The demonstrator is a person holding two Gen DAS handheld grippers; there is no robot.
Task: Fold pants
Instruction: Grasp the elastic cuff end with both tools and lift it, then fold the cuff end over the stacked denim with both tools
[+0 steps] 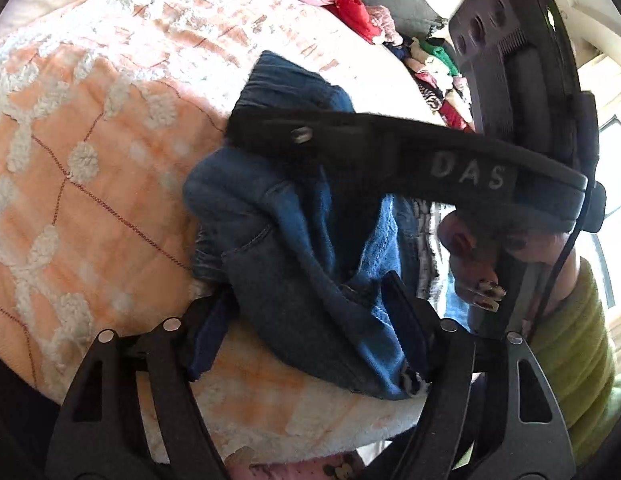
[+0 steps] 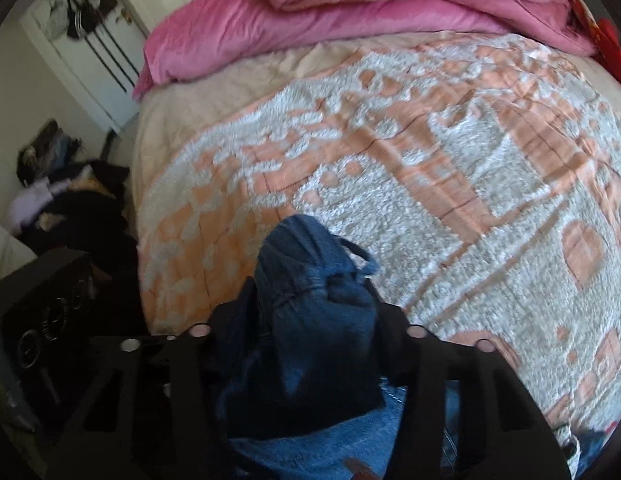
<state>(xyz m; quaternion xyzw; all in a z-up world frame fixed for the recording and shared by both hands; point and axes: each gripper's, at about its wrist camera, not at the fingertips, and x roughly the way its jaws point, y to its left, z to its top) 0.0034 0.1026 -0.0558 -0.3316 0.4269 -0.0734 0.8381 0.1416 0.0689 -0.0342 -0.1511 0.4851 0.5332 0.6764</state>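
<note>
Gripping a bunched wad of blue denim, we hold the pants [image 1: 306, 240] in both claws above the peach-and-white bedspread [image 1: 90, 152]. Our left gripper [image 1: 302, 320] has its fingers closed onto a thick fold of the jeans, the cloth spilling up and forward between them near the bed's near edge. Our right gripper [image 2: 310, 320] is likewise clamped on a tight knot of the same denim, which bulges up between its fingers while lighter blue fabric hangs below.

From the left wrist view, the right gripper's dark body crosses in front of us, lettered "DAS", with our right hand [image 1: 478, 264] wrapped around its handle and a green sleeve [image 1: 570, 360] behind it. The jeans sit crumpled between the two tools, not yet laid flat.

A pink blanket [image 2: 310, 16] is heaped along the far edge of the bed. Colourful clothes [image 1: 430, 68] lie piled beyond the bed's far right corner, and dark garments [image 2: 82, 200] lie off its left edge.
</note>
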